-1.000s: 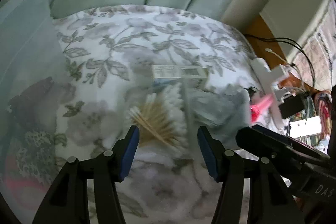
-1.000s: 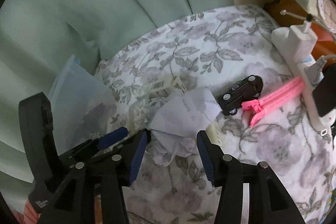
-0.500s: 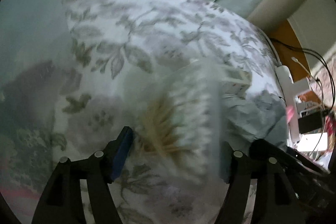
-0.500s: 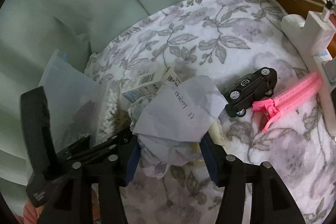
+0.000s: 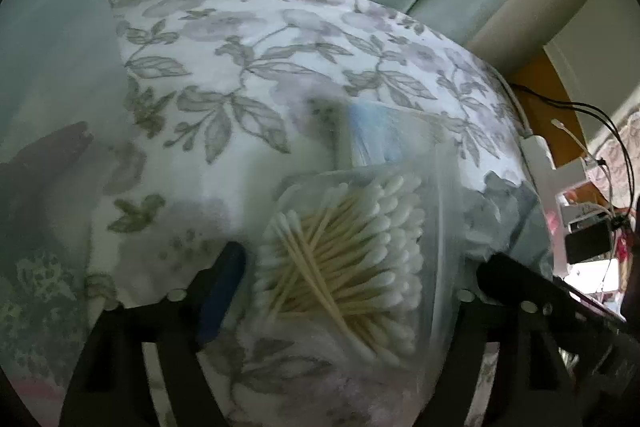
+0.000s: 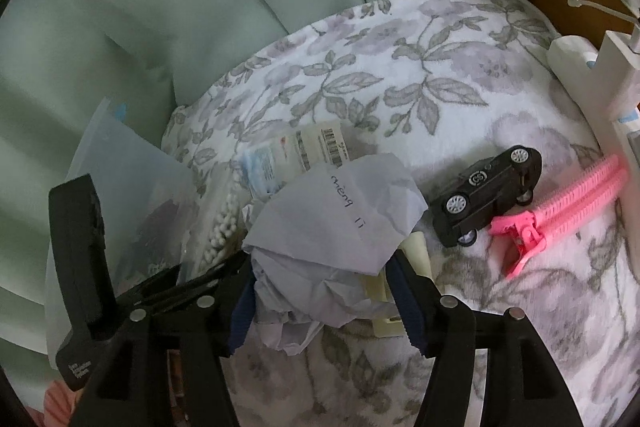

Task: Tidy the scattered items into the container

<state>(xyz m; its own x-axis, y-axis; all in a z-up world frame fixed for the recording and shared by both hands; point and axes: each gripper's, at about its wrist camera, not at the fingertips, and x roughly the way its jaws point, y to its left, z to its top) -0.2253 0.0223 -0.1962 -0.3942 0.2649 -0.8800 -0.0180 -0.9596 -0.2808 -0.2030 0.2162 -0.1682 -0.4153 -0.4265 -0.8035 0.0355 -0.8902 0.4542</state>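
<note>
Floral blanket (image 6: 440,75); crumpled paper (image 6: 332,223); swabs (image 5: 344,259)

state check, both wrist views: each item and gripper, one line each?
left gripper: open, jaws just widened, astride the cotton swab pack
cotton swab pack: flat on the floral blanket, not clamped
right gripper: open, jaws just widened, around the crumpled paper
crumpled paper: crumpled, resting
toy car: on its side
pink clip: closed, lying flat
</note>
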